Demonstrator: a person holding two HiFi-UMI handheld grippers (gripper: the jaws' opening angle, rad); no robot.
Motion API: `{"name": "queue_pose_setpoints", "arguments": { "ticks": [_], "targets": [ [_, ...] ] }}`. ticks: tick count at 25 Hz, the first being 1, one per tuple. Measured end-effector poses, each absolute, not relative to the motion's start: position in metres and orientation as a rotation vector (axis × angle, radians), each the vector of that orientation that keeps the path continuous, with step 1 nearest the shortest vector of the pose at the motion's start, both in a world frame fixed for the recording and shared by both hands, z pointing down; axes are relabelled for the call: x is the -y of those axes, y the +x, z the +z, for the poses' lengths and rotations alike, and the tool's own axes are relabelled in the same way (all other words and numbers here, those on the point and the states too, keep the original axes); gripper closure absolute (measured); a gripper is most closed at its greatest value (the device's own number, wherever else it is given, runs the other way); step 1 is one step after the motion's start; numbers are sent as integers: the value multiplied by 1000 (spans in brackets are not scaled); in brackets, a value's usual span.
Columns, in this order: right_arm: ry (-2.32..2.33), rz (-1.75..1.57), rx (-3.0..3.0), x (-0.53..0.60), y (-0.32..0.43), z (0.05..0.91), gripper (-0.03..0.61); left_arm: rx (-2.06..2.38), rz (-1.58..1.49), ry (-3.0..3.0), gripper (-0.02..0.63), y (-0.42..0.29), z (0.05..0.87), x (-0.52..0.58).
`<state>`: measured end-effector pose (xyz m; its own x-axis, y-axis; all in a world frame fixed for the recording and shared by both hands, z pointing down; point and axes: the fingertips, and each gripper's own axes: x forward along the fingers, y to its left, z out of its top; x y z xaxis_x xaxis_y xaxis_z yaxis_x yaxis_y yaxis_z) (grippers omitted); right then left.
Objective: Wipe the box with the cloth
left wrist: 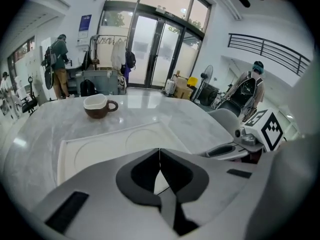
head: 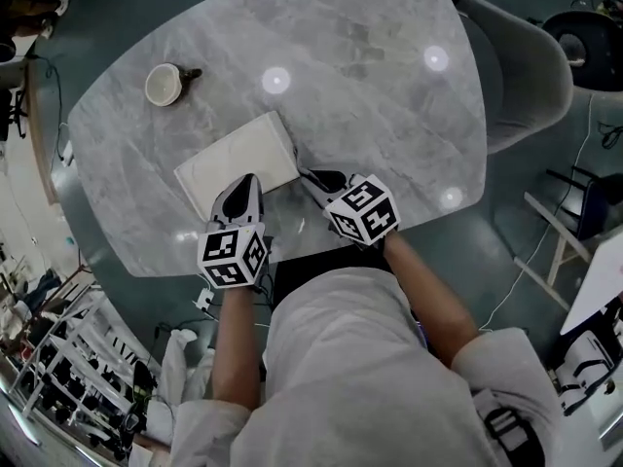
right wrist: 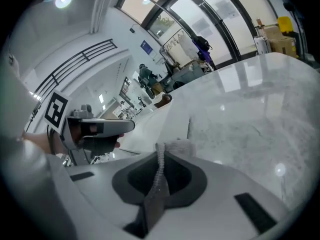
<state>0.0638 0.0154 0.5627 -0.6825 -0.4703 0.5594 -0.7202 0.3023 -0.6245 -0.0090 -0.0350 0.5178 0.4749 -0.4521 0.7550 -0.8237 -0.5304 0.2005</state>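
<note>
A flat white box point(head: 237, 157) lies on the marble table point(head: 370, 95), in front of the person. My left gripper point(head: 248, 179) is shut with nothing held, its tips over the box's near edge; the box point(left wrist: 105, 144) stretches out ahead of its jaws point(left wrist: 159, 151). My right gripper point(head: 304, 173) sits at the box's near right corner. It is shut on a pale knit cloth point(right wrist: 172, 146), which sticks up between the jaws, beside the box point(right wrist: 152, 126). Each gripper shows in the other's view: the right gripper point(left wrist: 225, 150) and the left gripper point(right wrist: 100, 129).
A brown-and-white cup point(head: 166, 84) stands on the table beyond the box, at the far left point(left wrist: 99, 106). A grey chair point(head: 521, 76) is at the table's right side. People stand far off by glass doors point(left wrist: 150, 54).
</note>
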Motion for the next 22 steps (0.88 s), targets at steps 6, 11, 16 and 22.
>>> {"name": "queue_pose_setpoints", "arguments": {
  "ticks": [6, 11, 16, 22],
  "targets": [
    [1013, 1508, 2353, -14, 64, 558, 543, 1091, 884, 2119, 591, -10, 523, 40],
    [968, 1661, 2392, -9, 63, 556, 543, 1104, 881, 2101, 591, -10, 529, 47],
    [1004, 1891, 2349, 5, 69, 562, 545, 1115, 890, 2081, 591, -10, 535, 50],
    [987, 1973, 2305, 17, 69, 566, 545, 1123, 892, 2069, 591, -7, 534, 53]
  ]
}}
